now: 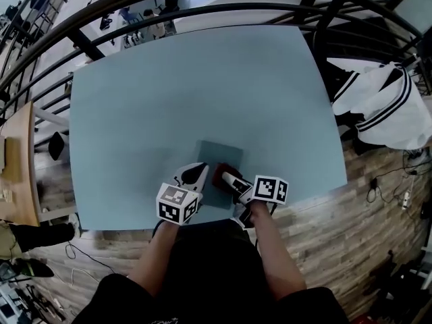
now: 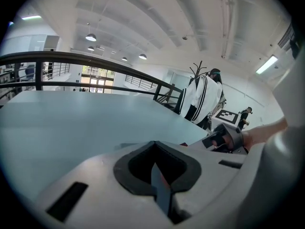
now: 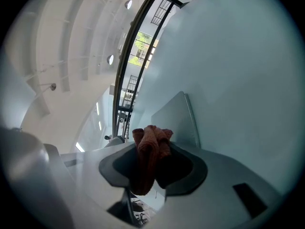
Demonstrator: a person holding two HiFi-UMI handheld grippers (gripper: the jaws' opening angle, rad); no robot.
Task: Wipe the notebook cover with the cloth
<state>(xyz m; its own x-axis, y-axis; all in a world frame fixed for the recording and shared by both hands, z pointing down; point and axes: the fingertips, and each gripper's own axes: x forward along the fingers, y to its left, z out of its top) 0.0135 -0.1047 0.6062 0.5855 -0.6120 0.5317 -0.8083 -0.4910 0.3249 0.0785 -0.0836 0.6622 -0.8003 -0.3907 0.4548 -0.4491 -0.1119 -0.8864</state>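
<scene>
A grey-blue notebook (image 1: 217, 155) lies flat near the front edge of the pale blue table (image 1: 169, 100). My right gripper (image 1: 226, 178) is shut on a bunched dark red cloth (image 1: 220, 175), which it holds at the notebook's near right part. In the right gripper view the cloth (image 3: 151, 144) sticks up between the jaws of the right gripper (image 3: 148, 149), with the notebook (image 3: 175, 118) just beyond. My left gripper (image 1: 197, 176) sits at the notebook's near left edge. In its own view the left gripper (image 2: 155, 151) shows shut jaws with nothing between them.
A white jacket with black stripes (image 1: 378, 103) hangs off the table's right side. A curved black railing (image 1: 202, 9) runs behind the table. Wooden floor (image 1: 351, 235) with cables lies to the right. A wooden desk (image 1: 17, 160) stands at the left.
</scene>
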